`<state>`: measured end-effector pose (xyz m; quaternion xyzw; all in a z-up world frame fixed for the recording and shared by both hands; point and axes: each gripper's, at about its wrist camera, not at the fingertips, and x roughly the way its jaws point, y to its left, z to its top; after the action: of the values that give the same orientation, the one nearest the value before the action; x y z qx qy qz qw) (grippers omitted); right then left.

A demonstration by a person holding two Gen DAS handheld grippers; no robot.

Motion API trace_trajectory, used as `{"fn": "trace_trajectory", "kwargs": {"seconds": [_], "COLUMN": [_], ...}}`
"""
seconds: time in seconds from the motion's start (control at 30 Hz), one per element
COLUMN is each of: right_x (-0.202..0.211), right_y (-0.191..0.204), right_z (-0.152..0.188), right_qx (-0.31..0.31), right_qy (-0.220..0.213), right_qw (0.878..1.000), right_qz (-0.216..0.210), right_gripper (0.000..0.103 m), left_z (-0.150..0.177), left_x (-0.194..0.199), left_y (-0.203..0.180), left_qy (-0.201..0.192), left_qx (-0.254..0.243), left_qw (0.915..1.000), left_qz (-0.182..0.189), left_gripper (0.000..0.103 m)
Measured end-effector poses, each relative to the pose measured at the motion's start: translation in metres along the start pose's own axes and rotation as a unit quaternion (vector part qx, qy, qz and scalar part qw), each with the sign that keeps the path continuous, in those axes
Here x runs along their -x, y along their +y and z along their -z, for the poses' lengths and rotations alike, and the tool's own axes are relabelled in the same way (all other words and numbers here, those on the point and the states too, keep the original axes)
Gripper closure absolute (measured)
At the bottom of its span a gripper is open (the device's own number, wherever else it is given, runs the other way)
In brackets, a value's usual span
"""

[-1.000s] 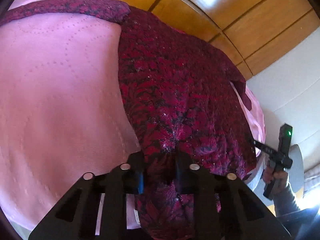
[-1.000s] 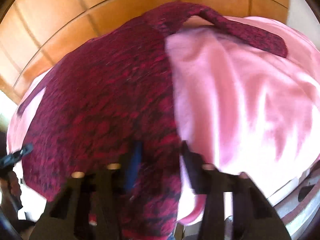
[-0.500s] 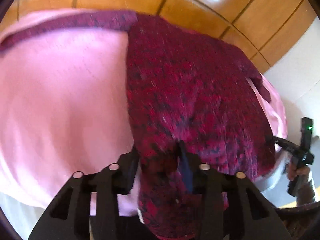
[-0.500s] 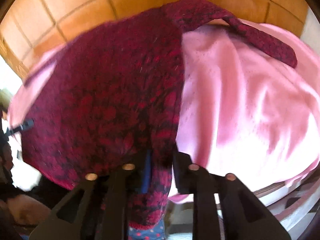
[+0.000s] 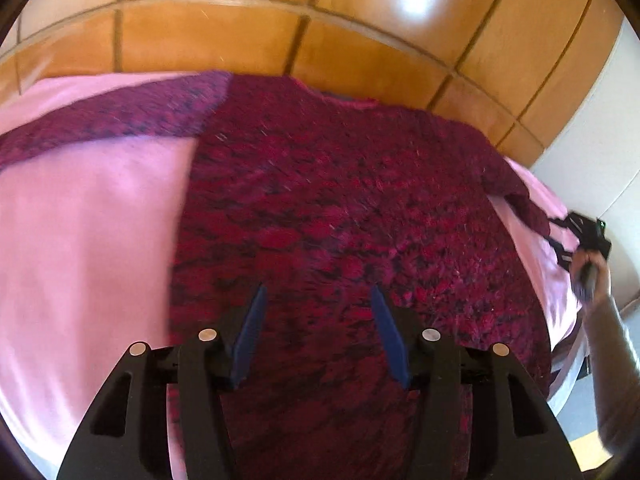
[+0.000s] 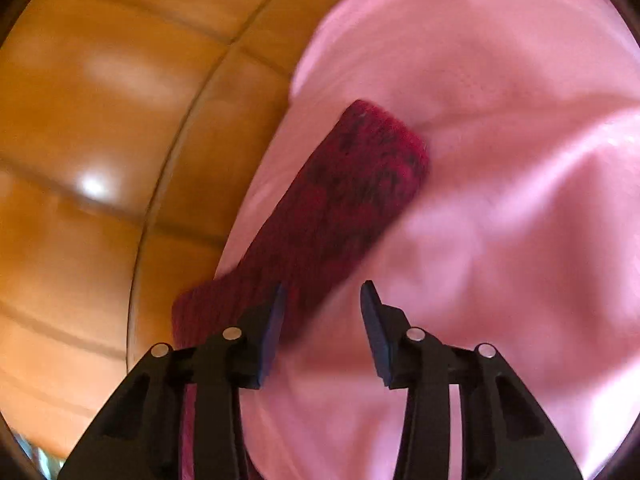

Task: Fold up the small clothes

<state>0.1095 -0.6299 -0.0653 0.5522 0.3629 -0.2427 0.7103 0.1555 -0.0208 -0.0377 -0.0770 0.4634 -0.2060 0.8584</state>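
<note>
While the left wrist view takes in nearly the whole garment, it shows a dark red and black knitted sweater [image 5: 340,216] lying flat on a pink quilted bedspread [image 5: 88,216], its collar toward the far edge by the wooden panelled wall [image 5: 280,28]. One sleeve runs along that far edge toward the left side of the bed. The left gripper [image 5: 318,326] hangs over the sweater's near hem with its blue-padded fingers [image 5: 250,336] spread and opening wider; the knit lies under the gap, and neither pad presses on it. At the right edge of the bed, this view alone shows the right gripper [image 5: 576,236] from outside, held in a person's hand [image 5: 592,276] with a grey sleeve, right at the end of the sweater's other sleeve. Blur hides whether it touches the fabric there.

From the right wrist view, the sweater's body is out of sight; only that right sleeve [image 6: 344,208] shows, lying slantwise on the bedspread [image 6: 500,160], its ribbed cuff farthest from the camera near the bed's edge by the wall [image 6: 100,120]. The right gripper [image 6: 322,316] has its fingers apart and opening. Its left pad [image 6: 270,336] overlaps the sleeve's near part, while its right pad stands over bare pink cloth. Nothing is pinched between them, and this view is strongly blurred.
</note>
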Motion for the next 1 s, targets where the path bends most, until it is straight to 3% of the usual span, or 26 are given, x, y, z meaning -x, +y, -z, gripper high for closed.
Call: {"fn": "trace_trajectory", "kwargs": {"seconds": [0.17,0.2,0.23,0.3,0.37,0.53,0.7,0.8,0.87,1.0], "right_x": [-0.028,-0.031,-0.029,-0.034,-0.016,-0.017,0.007,0.015,0.017,0.000], "right_y": [0.004,0.010,0.016,0.022,0.026,0.023,0.079,0.126,0.158,0.215], "right_z": [-0.012,-0.014,-0.015,-0.019,-0.035,-0.045,-0.020,0.003,0.033,0.104], "right_qx": [-0.010,0.003,0.019,0.054,0.093,0.119,0.192,0.259,0.315,0.408], "right_qy": [-0.001,-0.005,-0.009,-0.026,-0.064,-0.069,-0.085,-0.084,-0.074,-0.044], "right_qw": [1.000,0.999,0.998,0.994,0.984,0.972,0.968,0.958,0.944,0.911], "right_qz": [0.022,0.035,0.057,0.091,0.141,0.192,0.136,0.093,0.072,0.040], "right_gripper": [0.065,0.069,0.085,0.092,0.093,0.095,0.094,0.095,0.095,0.097], "left_z": [0.001,0.001,0.000,0.000,0.000,0.001,-0.003,-0.007,-0.009,-0.016], "left_x": [-0.023,-0.028,-0.030,-0.033,-0.036,-0.038,-0.035,-0.029,-0.026,-0.017], "left_y": [-0.017,-0.019,-0.020,-0.018,-0.016,-0.012,-0.010,-0.006,-0.004,0.007], "left_qy": [0.017,0.018,0.019,0.023,0.026,0.024,0.021,0.014,0.008,-0.007], "left_qx": [-0.018,-0.019,-0.021,-0.023,-0.021,-0.015,-0.009,-0.003,0.004,0.035], "left_qw": [0.9997,0.9996,0.9996,0.9994,0.9994,0.9996,0.9997,0.9998,0.9997,0.9982], "left_qz": [-0.005,-0.006,-0.009,-0.012,-0.010,-0.005,0.003,0.015,0.022,0.047], "left_gripper": [0.050,0.050,0.050,0.050,0.050,0.050,0.050,0.050,0.044,0.043]}}
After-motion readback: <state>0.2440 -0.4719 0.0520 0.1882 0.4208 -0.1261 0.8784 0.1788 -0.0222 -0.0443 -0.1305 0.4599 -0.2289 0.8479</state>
